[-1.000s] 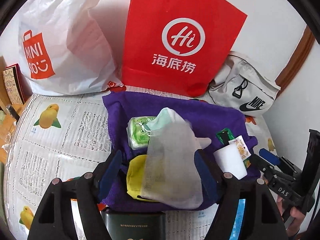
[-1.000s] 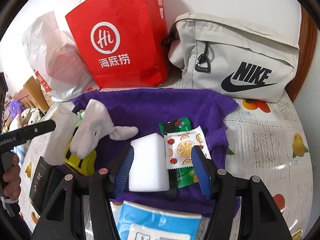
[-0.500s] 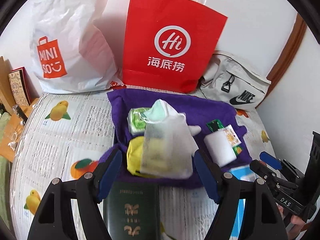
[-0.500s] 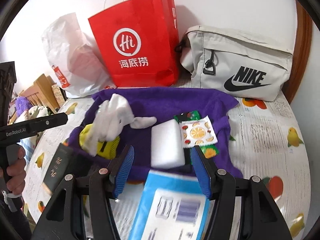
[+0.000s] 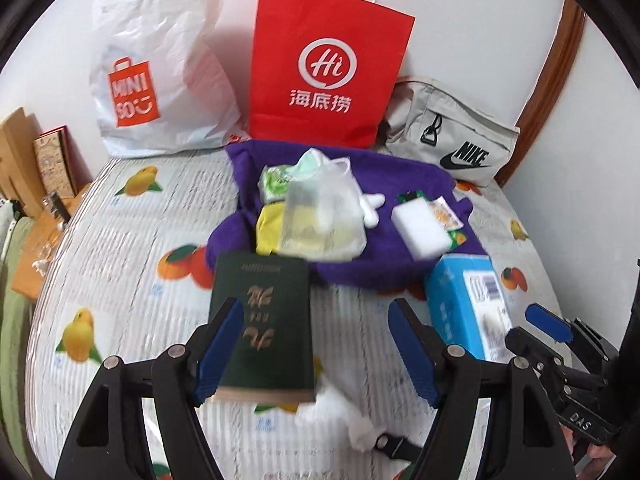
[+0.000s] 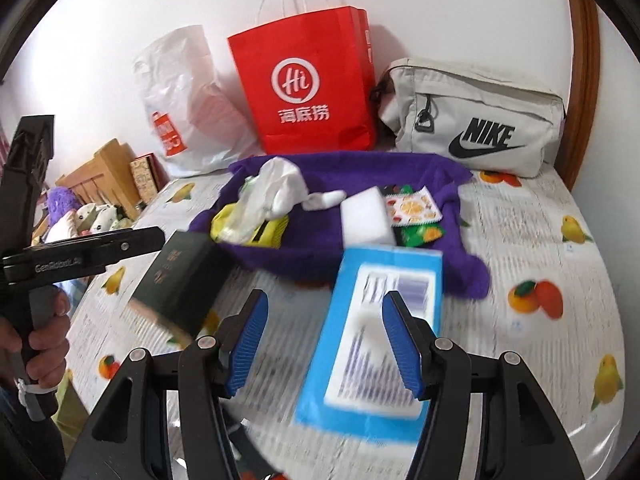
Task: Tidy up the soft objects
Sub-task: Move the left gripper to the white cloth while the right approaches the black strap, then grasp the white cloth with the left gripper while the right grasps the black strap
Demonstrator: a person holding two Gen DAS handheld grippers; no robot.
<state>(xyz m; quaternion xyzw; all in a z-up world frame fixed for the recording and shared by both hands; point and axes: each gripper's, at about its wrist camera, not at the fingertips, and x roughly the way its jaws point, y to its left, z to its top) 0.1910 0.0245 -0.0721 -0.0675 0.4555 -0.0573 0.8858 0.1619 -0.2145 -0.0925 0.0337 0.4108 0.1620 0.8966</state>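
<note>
A purple towel [image 5: 404, 176] [image 6: 360, 172] lies on the fruit-print tablecloth. On it sit a translucent white bag [image 5: 324, 216] [image 6: 276, 188], a green wipes pack [image 5: 276, 180], a yellow item [image 5: 268, 226], a white sponge [image 5: 420, 226] [image 6: 366, 220] and snack packets [image 5: 446, 214] [image 6: 412, 210]. In front of the towel lie a dark green booklet [image 5: 262, 320] [image 6: 180, 280] and a blue box [image 5: 464, 300] [image 6: 380, 320]. My left gripper [image 5: 315, 306] [image 6: 156, 238] hovers open above the booklet. Over the blue box, my right gripper [image 6: 325, 298] [image 5: 548, 328] is open too, holding nothing.
Against the wall stand a red paper bag [image 5: 328, 72], a white plastic shopping bag [image 5: 160, 80] and a grey pouch [image 5: 452, 140]. Crumpled white tissue [image 5: 340, 412] lies near the front edge. Wooden boxes [image 5: 16, 160] and plush toys [image 6: 60, 204] sit off the table's left side.
Both grippers have drawn back from the towel toward the near edge. The booklet and the blue box have come into view beneath them. Jaw widths look unchanged.
</note>
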